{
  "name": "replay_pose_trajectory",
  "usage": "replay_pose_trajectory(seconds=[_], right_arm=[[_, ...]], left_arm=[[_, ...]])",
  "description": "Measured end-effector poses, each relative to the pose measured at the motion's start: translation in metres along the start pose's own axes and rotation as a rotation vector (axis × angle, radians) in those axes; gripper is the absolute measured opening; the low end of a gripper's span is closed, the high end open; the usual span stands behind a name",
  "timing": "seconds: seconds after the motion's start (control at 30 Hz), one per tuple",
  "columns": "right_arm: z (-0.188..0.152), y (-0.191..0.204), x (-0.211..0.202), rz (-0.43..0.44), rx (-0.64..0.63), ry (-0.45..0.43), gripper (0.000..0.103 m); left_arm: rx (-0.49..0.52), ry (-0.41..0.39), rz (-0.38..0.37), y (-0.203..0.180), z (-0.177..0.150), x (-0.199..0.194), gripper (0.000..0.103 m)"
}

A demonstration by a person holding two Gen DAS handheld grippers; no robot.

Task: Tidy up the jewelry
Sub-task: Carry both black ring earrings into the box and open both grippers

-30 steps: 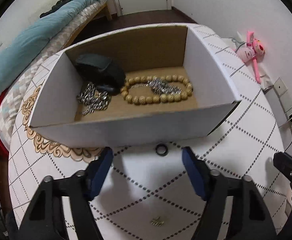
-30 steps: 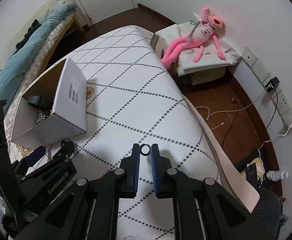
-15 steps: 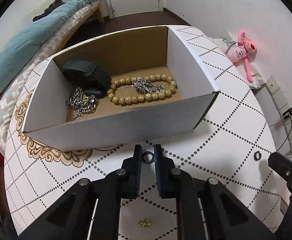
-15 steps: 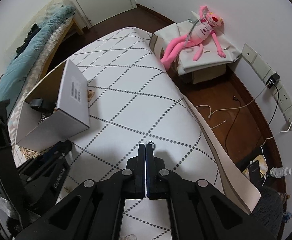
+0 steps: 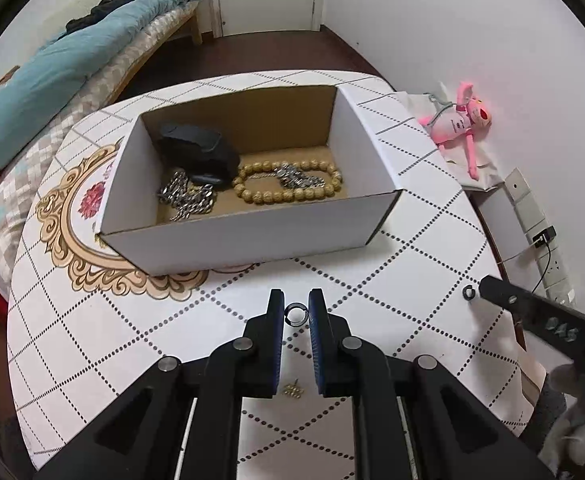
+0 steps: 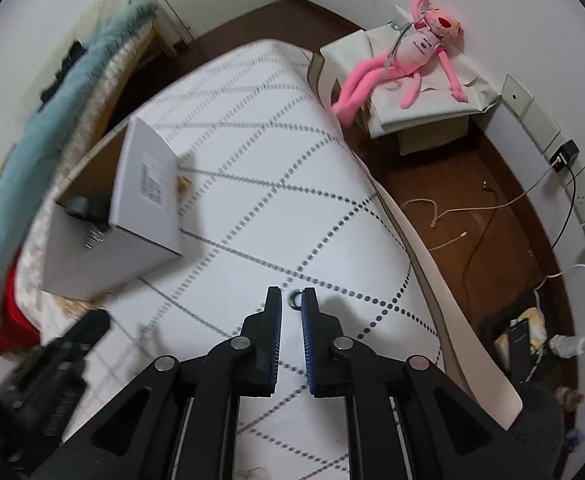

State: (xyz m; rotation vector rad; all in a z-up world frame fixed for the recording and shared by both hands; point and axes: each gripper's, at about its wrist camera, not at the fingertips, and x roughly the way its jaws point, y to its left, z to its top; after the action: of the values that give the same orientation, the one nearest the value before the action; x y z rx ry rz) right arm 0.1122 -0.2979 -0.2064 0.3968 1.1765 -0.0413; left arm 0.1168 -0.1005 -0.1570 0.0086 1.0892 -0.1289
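Observation:
My left gripper is shut on a dark ring and holds it above the tablecloth, in front of the white cardboard box. The box holds a wooden bead bracelet, silver chains and a black watch. My right gripper is shut on a second ring near the table's right edge; this ring also shows in the left wrist view. A small gold piece lies on the cloth under my left gripper.
The round table has a white dotted diamond cloth. A bed with a teal blanket stands at the left. A pink plush toy lies on a low box at the right. Cables and wall sockets are by the right wall.
My left gripper closed on the dark ring and lifted it back from the box. My right gripper closed on the second ring and now holds it with the jaws slightly wider.

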Motion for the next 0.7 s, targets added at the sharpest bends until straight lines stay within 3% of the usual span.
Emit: replay_pose_trajectory(seconds=[0.27, 0.33, 0.43, 0.5, 0.63, 0.7], right_arm=[[-0.003, 0.015, 0.014, -0.096, -0.094, 0.000, 0.016], [-0.003, 0.017, 0.014, -0.089, -0.095, 0.003, 0.021], [-0.005, 0.018, 0.013, -0.074, -0.094, 0.002, 0.038], [-0.006, 0.021, 0.013, -0.086, -0.112, -0.001, 0.041], [-0.010, 0.030, 0.017, -0.160, -0.164, -0.017, 0.036], [-0.014, 0.036, 0.018, -0.212, -0.205, -0.037, 0.012]], left_arm=[[-0.008, 0.030, 0.016, 0.007, -0.008, 0.009, 0.010], [-0.012, 0.037, 0.015, 0.008, -0.008, 0.009, 0.010], [-0.014, 0.035, 0.014, 0.009, -0.008, 0.008, 0.010], [-0.018, 0.034, 0.014, 0.011, -0.008, 0.008, 0.010], [-0.025, 0.039, 0.019, 0.014, -0.008, 0.010, 0.010], [-0.028, 0.041, 0.021, 0.016, -0.008, 0.010, 0.010]])
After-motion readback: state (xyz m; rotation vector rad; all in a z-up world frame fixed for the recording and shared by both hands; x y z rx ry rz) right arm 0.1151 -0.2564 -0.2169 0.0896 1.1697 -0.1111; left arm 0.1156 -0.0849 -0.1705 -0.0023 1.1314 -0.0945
